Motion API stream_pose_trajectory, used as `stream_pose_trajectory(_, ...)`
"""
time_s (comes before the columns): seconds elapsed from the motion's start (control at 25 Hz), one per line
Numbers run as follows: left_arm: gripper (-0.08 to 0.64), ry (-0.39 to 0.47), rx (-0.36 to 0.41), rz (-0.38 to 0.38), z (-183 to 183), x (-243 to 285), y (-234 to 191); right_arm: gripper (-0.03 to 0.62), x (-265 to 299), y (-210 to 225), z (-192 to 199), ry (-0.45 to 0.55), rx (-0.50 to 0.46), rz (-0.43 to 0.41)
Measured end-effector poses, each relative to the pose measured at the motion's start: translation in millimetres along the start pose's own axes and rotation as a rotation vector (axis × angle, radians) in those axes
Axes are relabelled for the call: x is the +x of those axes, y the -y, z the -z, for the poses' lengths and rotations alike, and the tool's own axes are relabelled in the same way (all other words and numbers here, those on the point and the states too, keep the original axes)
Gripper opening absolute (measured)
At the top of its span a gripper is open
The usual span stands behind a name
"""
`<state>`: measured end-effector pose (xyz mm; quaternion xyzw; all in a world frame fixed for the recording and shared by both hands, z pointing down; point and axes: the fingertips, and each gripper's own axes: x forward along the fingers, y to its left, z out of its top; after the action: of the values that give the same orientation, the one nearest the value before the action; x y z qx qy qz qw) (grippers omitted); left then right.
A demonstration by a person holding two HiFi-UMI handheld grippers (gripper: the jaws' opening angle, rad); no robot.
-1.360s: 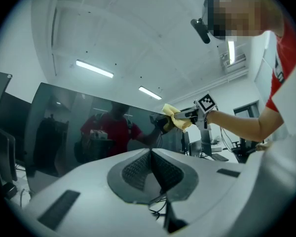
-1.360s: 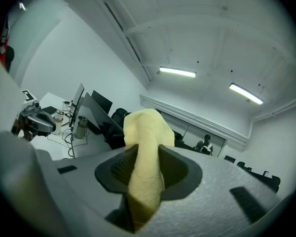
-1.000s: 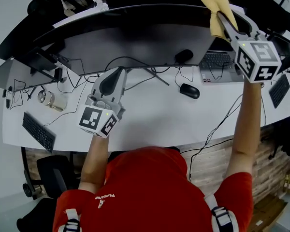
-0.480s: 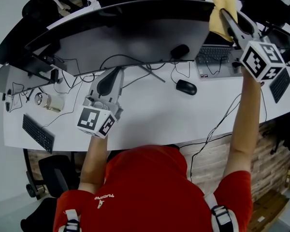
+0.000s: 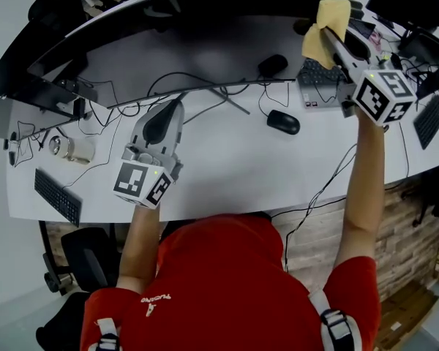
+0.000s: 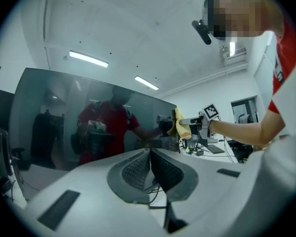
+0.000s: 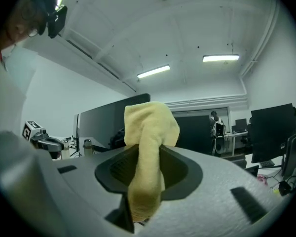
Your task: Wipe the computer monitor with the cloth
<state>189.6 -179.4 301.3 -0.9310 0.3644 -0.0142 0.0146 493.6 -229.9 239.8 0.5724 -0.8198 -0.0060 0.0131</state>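
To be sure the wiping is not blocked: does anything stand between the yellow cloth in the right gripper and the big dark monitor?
Nothing visible does. The yellow cloth, held in the right gripper, is at the right end of the big dark curved monitor; whether it touches I cannot tell.

Nothing reads clearly. White logo print (image 5: pixel 157 298) on the back of the red shirt (image 5: pixel 227 269), at 7 o'clock in the head view, is too small to spell out. The left marker cube (image 5: pixel 143 183) and right marker cube (image 5: pixel 384 97) bear only black-and-white square patterns.
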Motion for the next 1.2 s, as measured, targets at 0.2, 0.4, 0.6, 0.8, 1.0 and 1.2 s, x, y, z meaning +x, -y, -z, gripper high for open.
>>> stream_pose_trajectory(0.2, 0.012, -0.036, 0.001, -0.006, 13.2, -0.3, 1.0, 0.127, 3.5, 2.2, 47.3, -0.040, 0.045, -0.033)
stream_pose_trajectory(0.4, 0.012, -0.068, 0.002, -0.010, 22.6, -2.2, 0.4, 0.133, 7.1, 1.8, 92.0, -0.090, 0.067, -0.058)
stream_pose_trajectory(0.6, 0.012, -0.090, 0.007, -0.013, 30.3, -3.1, -1.3, 0.135, 11.1, 0.3, 136.4, -0.149, 0.068, -0.068)
stream_pose_trajectory(0.8, 0.012, -0.101, 0.011, -0.015, 32.4, -3.8, -0.9, 0.137, 12.8, 0.9, 177.7, -0.245, 0.044, -0.065)
stream_pose_trajectory(1.0, 0.012, -0.113, 0.012, -0.024, 36.8, -7.6, -2.8, 0.141, 15.4, 0.8, 218.1, -0.336, 0.052, -0.058)
stream_pose_trajectory(1.2, 0.012, -0.118, 0.011, -0.032, 39.6, -11.9, -7.1, 0.147, 15.8, 0.2, 249.8, -0.400, 0.117, -0.033)
